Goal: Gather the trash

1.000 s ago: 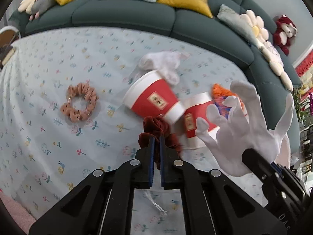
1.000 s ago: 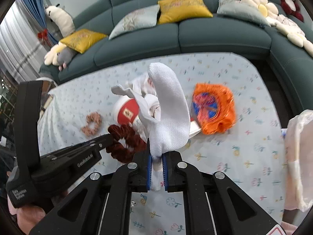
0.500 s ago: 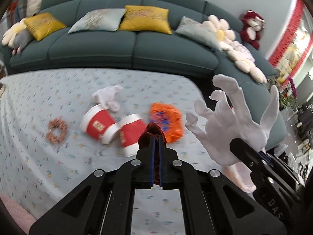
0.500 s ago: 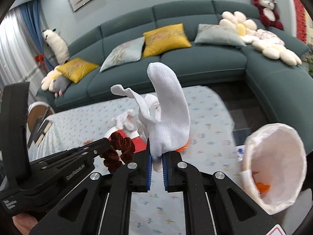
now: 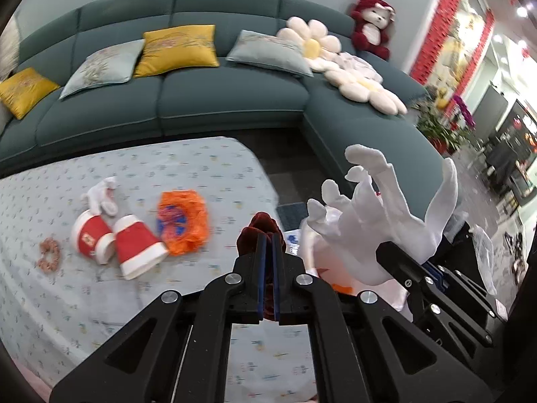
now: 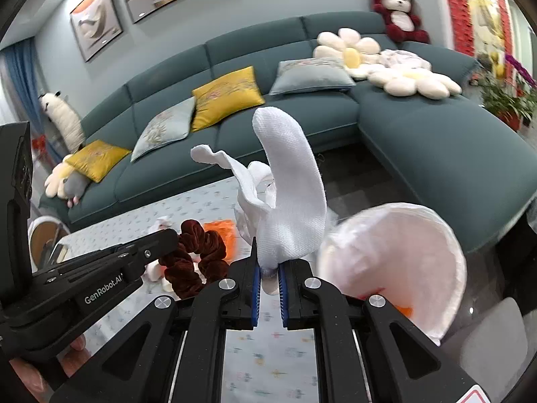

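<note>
My left gripper (image 5: pixel 267 245) is shut on a dark red scrunchie (image 5: pixel 261 225), also visible in the right wrist view (image 6: pixel 198 252). My right gripper (image 6: pixel 268 268) is shut on a white glove (image 6: pixel 288 194), which shows in the left wrist view (image 5: pixel 372 215) held up at the right. An open white trash bag (image 6: pixel 392 245) with orange scraps inside sits just right of both grippers, past the table's right edge. On the table lie two red paper cups (image 5: pixel 117 241), an orange wrapper (image 5: pixel 183 216), a second white glove (image 5: pixel 100 196) and a pink scrunchie (image 5: pixel 49 255).
The floral tablecloth (image 5: pixel 67 302) covers a low table. A teal sofa (image 5: pixel 201 97) with yellow and grey cushions curves behind it. A flower cushion (image 5: pixel 312 45) and a red plush toy (image 5: pixel 371 25) sit on the sofa's right.
Both grippers have lifted off the table and swung right with their items, toward the white trash bag. The cups and wrapper now lie farther left and away.
</note>
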`<move>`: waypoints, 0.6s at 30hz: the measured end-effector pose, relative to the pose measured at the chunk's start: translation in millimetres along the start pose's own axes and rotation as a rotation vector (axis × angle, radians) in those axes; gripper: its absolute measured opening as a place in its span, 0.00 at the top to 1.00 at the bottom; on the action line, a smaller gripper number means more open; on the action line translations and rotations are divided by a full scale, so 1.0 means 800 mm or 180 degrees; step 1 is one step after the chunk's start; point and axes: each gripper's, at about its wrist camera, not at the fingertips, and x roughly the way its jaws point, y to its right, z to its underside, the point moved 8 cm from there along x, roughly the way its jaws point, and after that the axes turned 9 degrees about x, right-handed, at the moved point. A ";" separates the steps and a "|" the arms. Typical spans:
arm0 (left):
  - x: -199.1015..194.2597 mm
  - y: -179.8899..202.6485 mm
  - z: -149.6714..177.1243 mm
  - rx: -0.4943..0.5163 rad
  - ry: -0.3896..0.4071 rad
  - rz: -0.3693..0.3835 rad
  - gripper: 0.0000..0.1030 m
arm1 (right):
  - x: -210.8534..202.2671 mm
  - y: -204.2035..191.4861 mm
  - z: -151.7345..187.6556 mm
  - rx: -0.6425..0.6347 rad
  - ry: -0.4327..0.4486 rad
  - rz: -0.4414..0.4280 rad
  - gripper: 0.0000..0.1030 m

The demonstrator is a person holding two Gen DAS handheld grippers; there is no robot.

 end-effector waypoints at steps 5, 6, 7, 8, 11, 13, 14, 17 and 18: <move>0.011 0.050 -0.007 0.0152 -0.0017 0.0113 1.00 | -0.012 0.047 -0.004 0.0165 0.0056 0.0100 0.91; 0.013 0.059 -0.009 0.0182 -0.0017 0.0130 1.00 | -0.013 0.052 -0.004 0.0183 0.0062 0.0114 0.91; 0.015 0.067 -0.010 0.0211 -0.0019 0.0145 1.00 | -0.015 0.062 -0.005 0.0214 0.0068 0.0136 0.91; 0.017 0.076 -0.011 0.0245 -0.0022 0.0167 1.00 | -0.016 0.070 -0.005 0.0237 0.0072 0.0156 0.91; 0.025 0.099 -0.013 0.0326 -0.0031 0.0217 1.00 | -0.018 0.091 -0.005 0.0301 0.0077 0.0210 0.91; 0.030 0.109 -0.013 0.0351 -0.0050 0.0234 1.00 | -0.019 0.105 -0.003 0.0348 0.0075 0.0245 0.91; 0.032 0.112 -0.012 0.0351 -0.0061 0.0247 1.00 | -0.020 0.110 -0.002 0.0367 0.0075 0.0258 0.91; 0.043 0.104 -0.002 0.0321 -0.0140 0.0182 0.99 | -0.020 0.125 0.001 0.0408 0.0072 0.0294 0.91; 0.047 0.097 0.005 0.0269 -0.0191 0.0142 0.97 | -0.018 0.128 0.003 0.0409 0.0065 0.0308 0.92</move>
